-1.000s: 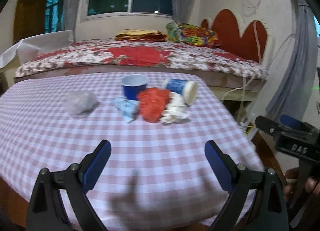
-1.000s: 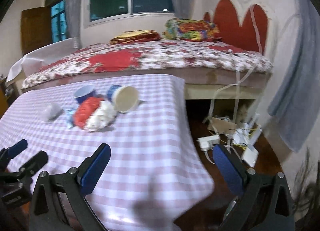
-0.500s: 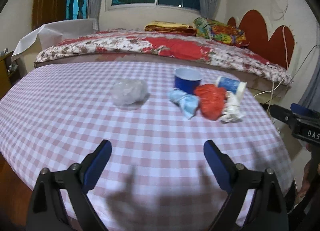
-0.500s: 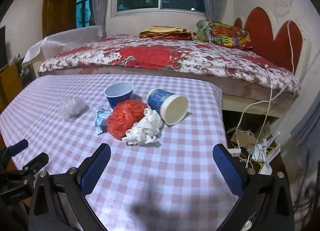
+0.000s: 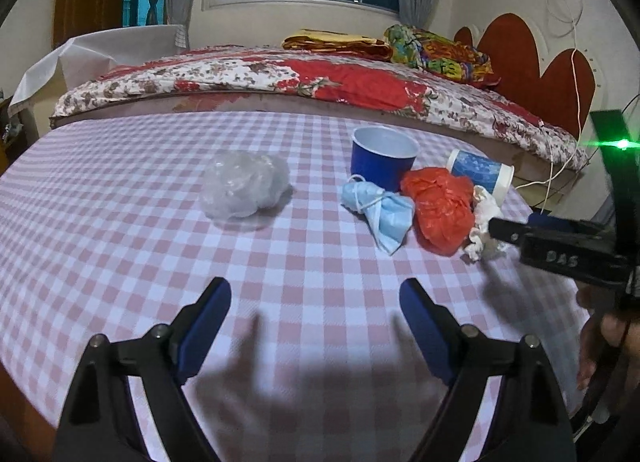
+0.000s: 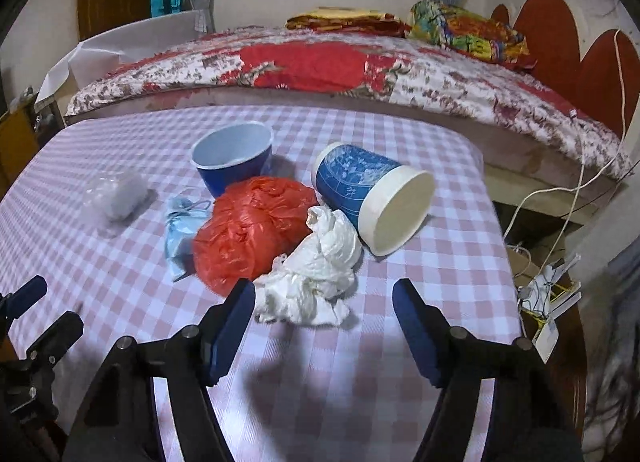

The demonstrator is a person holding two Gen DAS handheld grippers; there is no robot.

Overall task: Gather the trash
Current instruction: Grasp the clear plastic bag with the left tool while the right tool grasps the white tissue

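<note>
Black right tool [image 5: 516, 231] lettered "DAS", jaws closing, empty; left tool [image 5: 316, 308] released.

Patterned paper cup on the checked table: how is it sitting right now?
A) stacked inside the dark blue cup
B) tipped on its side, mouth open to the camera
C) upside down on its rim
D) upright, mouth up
B: the patterned paper cup lies on its side beside the crumpled white tissue, its open mouth facing the right wrist camera, while the dark blue cup stands upright apart from it.
</note>
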